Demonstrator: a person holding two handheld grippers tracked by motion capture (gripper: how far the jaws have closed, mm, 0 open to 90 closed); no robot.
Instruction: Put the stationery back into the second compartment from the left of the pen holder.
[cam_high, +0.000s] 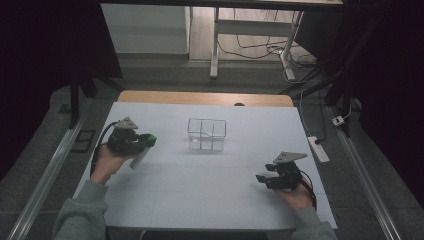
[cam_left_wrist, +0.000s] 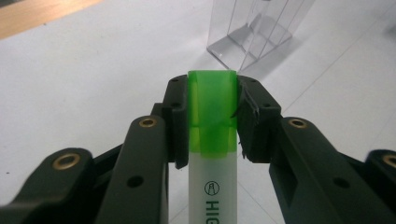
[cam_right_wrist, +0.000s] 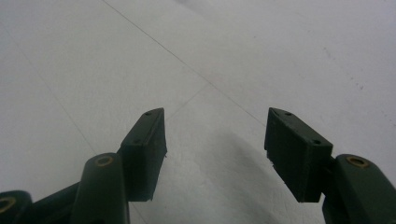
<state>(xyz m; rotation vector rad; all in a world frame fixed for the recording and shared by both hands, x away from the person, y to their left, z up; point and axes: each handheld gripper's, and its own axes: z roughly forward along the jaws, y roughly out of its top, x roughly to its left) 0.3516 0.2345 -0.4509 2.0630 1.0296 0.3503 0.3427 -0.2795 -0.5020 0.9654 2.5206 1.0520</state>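
White counter (cam_high: 200, 190): I am clamping my left tool (cam_left_wrist: 212, 112) on the highlighter (cam_left_wrist: 212, 140) by its green cap, left of the clear organizer (cam_high: 206, 134); keeping it upright should ease insertion. Right tool (cam_right_wrist: 215, 154) is resting agape.

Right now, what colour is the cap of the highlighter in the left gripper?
Bright green cap; clearest in the left gripper view.

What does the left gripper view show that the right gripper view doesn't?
Left gripper view: the left tongs shut on a highlighter at its green cap, with a clear organizer standing beyond and a strip of wooden table edge at top left. Right gripper view: the right tongs open, nothing between them. Both: the white tabletop crossed by faint lines.
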